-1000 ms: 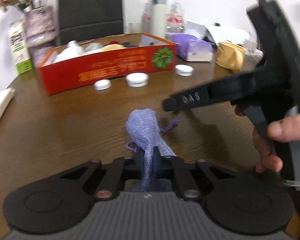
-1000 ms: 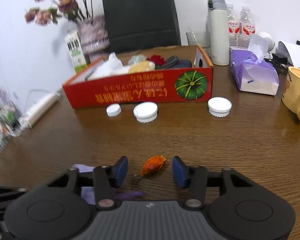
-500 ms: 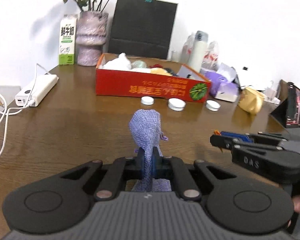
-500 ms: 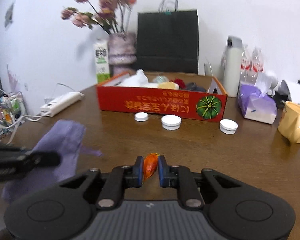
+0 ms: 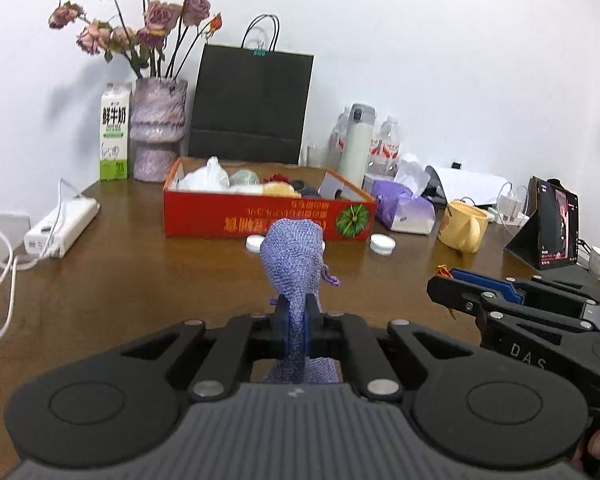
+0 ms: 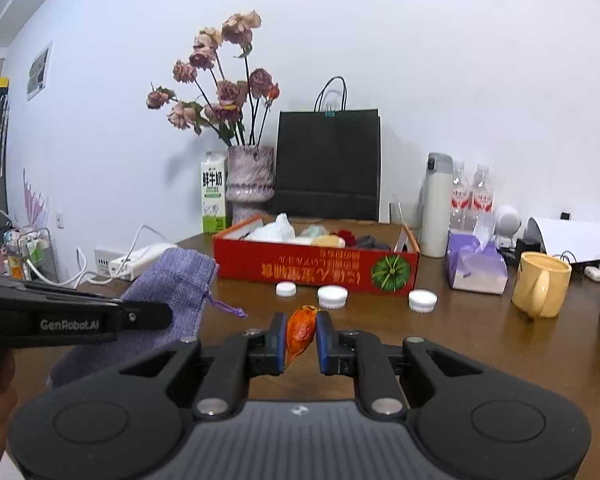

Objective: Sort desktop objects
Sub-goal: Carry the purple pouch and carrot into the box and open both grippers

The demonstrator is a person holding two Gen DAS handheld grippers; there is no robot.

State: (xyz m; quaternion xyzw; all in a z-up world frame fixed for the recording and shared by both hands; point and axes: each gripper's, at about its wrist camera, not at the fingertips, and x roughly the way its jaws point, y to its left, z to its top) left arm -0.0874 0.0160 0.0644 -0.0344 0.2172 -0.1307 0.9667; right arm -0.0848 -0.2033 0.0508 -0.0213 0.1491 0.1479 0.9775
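Note:
My left gripper (image 5: 296,316) is shut on a purple knitted drawstring pouch (image 5: 294,260) and holds it up above the wooden table (image 5: 140,280). The pouch also shows at the left of the right wrist view (image 6: 168,284), with the left gripper (image 6: 156,316) in front of it. My right gripper (image 6: 300,336) is shut on a small orange wrapped candy (image 6: 300,330), held above the table. The right gripper also shows at the right of the left wrist view (image 5: 440,286). A red open box (image 5: 268,216) with mixed items stands further back on the table.
Three white bottle caps (image 6: 332,296) lie in front of the red box (image 6: 316,268). A yellow mug (image 6: 542,288), purple tissue pack (image 6: 476,268), white flask (image 6: 436,204), black paper bag (image 6: 328,164), flower vase (image 6: 248,184), milk carton (image 6: 213,192) and power strip (image 5: 62,222) stand around.
Both grippers have risen from the table. The right gripper closed on the orange candy and lifted it. The left gripper lifted the pouch higher.

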